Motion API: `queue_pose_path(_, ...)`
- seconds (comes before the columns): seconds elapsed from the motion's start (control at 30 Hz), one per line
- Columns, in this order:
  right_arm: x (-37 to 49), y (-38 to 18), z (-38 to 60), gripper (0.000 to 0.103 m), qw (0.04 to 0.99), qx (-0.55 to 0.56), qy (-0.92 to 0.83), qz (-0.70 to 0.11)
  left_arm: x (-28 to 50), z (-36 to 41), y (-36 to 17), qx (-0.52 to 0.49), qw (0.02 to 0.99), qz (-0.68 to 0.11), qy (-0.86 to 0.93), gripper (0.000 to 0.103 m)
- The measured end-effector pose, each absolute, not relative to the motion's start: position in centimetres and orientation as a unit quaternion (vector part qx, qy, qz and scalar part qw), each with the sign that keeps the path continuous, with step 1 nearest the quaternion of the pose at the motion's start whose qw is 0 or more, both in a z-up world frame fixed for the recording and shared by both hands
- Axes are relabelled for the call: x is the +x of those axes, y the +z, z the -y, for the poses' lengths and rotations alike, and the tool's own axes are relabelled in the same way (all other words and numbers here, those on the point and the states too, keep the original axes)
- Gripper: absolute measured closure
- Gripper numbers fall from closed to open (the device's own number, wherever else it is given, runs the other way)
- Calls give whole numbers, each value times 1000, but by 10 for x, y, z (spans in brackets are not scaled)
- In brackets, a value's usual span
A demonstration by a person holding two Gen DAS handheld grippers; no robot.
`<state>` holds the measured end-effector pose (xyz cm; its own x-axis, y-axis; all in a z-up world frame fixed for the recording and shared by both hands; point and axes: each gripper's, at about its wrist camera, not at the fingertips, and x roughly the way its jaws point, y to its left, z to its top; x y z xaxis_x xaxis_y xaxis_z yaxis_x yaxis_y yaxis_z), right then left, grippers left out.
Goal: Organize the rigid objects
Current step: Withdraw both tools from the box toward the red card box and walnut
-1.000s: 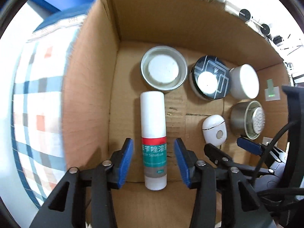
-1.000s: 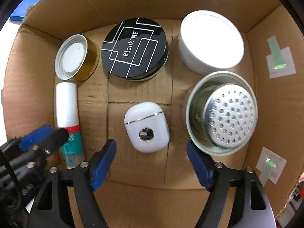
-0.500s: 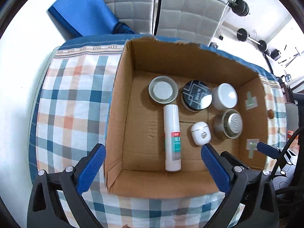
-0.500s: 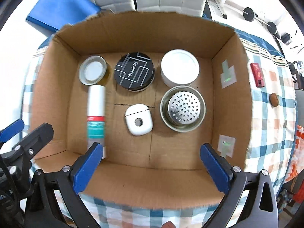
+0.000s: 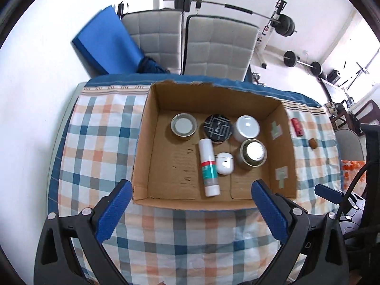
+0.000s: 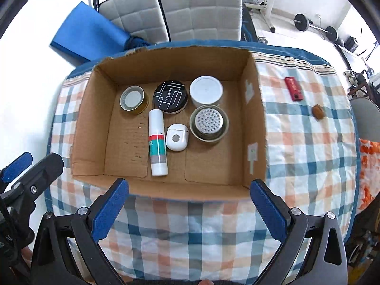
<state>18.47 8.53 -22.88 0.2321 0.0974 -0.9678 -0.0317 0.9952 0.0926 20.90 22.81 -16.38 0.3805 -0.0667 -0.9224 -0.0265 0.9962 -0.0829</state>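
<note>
Both tools hang above the near edge of a worktop draped in a blue, orange and white checked cloth (image 6: 306, 147), and each is spread wide with nothing between its blue-padded fingers: the left tool (image 5: 190, 210) frames the lower part of its own view, and the right tool (image 6: 188, 210) does the same in the right wrist view. An open brown cardboard box (image 6: 166, 71) sits at the centre of both frames, holding 6 things. Along its far wall stand 3 round containers in a row: a gold-sided tin with a pale lid (image 6: 132, 99) at the left, a black round tin with white line print (image 6: 170, 96) in the middle, and a plain white round jar (image 6: 206, 90) at the right. In front of the white jar stands a silver metal cup with a perforated insert (image 6: 209, 122). Just left of it lies a small white rounded case with a grey button (image 6: 177, 137), and touching or nearly touching that case lies a white tube with a red and teal label (image 6: 156, 142), its length running from the far wall toward the near one. Outside the box, at the right of the right wrist view, a small red rectangular object (image 6: 294, 88) and a small brown lump (image 6: 318, 112) lie on the cloth, well apart from the box. Beyond the worktop stand 2 grey padded chairs (image 6: 199, 7) and a blue mat (image 6: 85, 33).
</note>
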Motion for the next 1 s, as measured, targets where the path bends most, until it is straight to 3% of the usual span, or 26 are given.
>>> queue_pose_path(0.6,146,-163,-39,0,806,64,81,-582,186,-180,-111,-27,853,-521,-5,0)
queue_pose_path(1.0,211,-188,117,0,789,117,9,-603,279,-42,-148,-43,825,-560,-61,0)
